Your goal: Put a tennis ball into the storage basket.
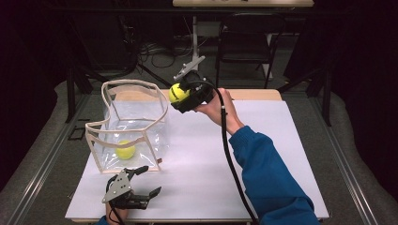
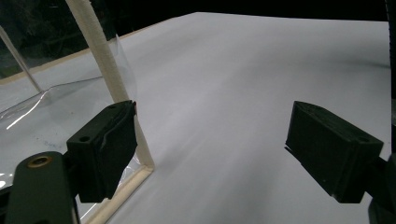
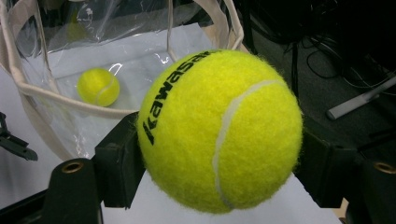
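Right gripper (image 1: pixel 184 95) clamped on a fuzzy yellow tennis ball (image 3: pixel 219 130) beside the clear plastic bag's cream-trimmed rim (image 1: pixel 133 84), where a mistimed release could bounce it out, the left gripper (image 2: pixel 210 154) spread apart.

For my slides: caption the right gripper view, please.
Right gripper clamps a tennis ball beside a clear bag holding a second ball.

Yellow tennis ball (image 3: pixel 219 130) with white seam, black lettering; clear bag (image 1: pixel 133 124), cream trim; seemingly blue sleeve (image 1: pixel 272 178)

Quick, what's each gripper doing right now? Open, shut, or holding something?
Left gripper: open, holding nothing, beside the clear bag's corner.
Right gripper: shut on a yellow tennis ball.
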`<state>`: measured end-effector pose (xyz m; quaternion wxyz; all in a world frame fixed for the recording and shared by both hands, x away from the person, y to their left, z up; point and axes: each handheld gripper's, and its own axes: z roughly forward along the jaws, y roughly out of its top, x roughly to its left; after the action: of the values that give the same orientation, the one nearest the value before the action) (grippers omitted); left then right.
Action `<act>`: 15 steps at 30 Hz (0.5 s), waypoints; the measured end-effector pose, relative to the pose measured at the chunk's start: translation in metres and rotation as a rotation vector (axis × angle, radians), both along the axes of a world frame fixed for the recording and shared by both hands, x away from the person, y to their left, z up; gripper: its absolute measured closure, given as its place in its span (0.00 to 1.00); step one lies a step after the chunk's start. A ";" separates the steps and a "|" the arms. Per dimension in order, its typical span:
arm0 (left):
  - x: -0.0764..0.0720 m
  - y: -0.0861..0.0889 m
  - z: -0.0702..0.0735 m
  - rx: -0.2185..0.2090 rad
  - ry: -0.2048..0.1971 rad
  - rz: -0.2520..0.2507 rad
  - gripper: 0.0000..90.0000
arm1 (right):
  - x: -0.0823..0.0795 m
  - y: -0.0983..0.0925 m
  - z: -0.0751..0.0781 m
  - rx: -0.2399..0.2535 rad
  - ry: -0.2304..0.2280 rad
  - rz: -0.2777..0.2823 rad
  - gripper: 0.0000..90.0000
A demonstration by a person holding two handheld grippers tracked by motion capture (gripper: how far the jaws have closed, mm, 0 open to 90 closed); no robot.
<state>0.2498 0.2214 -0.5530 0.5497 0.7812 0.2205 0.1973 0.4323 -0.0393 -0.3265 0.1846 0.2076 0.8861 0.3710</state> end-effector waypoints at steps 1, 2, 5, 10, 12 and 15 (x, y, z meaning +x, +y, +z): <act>0.000 0.000 0.000 -0.001 0.000 0.001 0.18 | 0.000 0.001 0.001 0.003 -0.002 0.003 0.29; 0.000 0.000 0.000 -0.001 0.001 0.001 0.18 | 0.000 0.002 0.002 0.004 -0.006 0.006 0.29; 0.000 0.000 0.000 -0.004 -0.001 -0.001 0.18 | -0.001 0.005 0.004 0.004 -0.007 0.010 0.29; 0.000 0.000 0.000 -0.003 0.000 -0.001 0.18 | 0.000 0.009 0.006 0.010 -0.010 0.018 0.29; 0.000 0.000 0.000 -0.005 -0.001 -0.001 0.18 | 0.000 0.011 0.006 0.008 -0.010 0.020 0.29; 0.000 0.000 0.000 -0.007 0.000 0.000 0.18 | -0.001 0.014 0.006 0.013 -0.018 0.023 0.29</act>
<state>0.2496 0.2215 -0.5531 0.5524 0.7793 0.2211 0.1966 0.4318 -0.0258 -0.3205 0.1869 0.1952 0.8843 0.3809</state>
